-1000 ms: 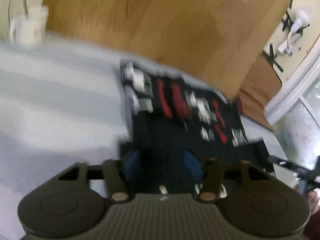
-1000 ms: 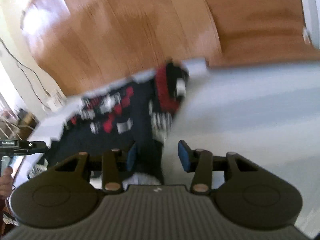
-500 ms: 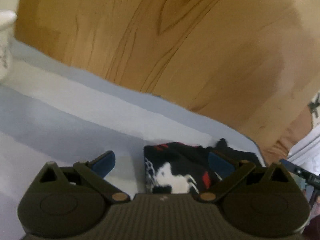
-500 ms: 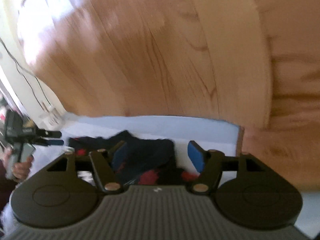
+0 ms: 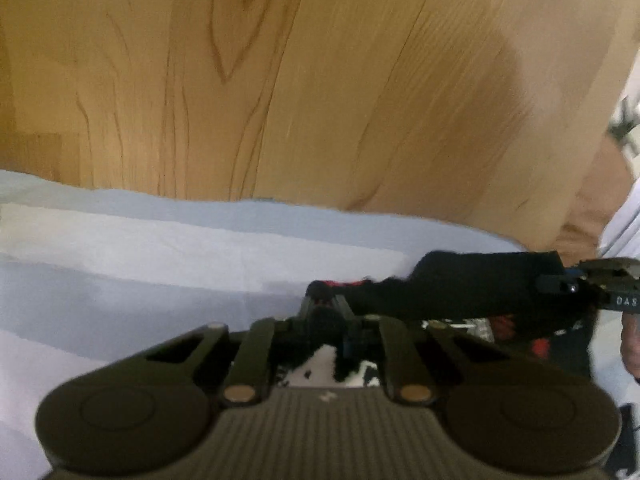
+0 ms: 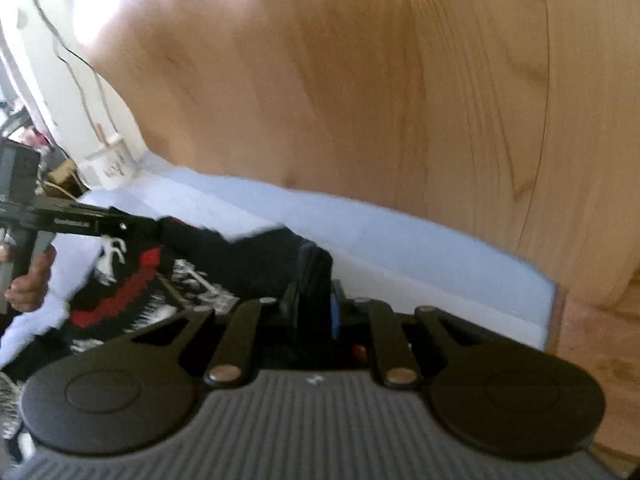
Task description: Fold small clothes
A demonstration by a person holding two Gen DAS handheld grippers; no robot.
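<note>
Black patterned garment point(image 6: 132, 280) pinched at far edge, near wooden headboard point(image 5: 320, 80), by L gripper point(image 5: 326, 312) & R gripper point(image 6: 316, 276); fold begun, unfinished.

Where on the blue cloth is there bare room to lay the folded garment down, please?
Bare cloth lies left of the garment, up to the wooden board, and right of it toward the cloth's end. It is crowded where the left gripper and right gripper pinch the garment.

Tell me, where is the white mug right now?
In the right wrist view, the white mug stands far left on the light blue cloth, against the wooden board, beyond the left gripper.
</note>
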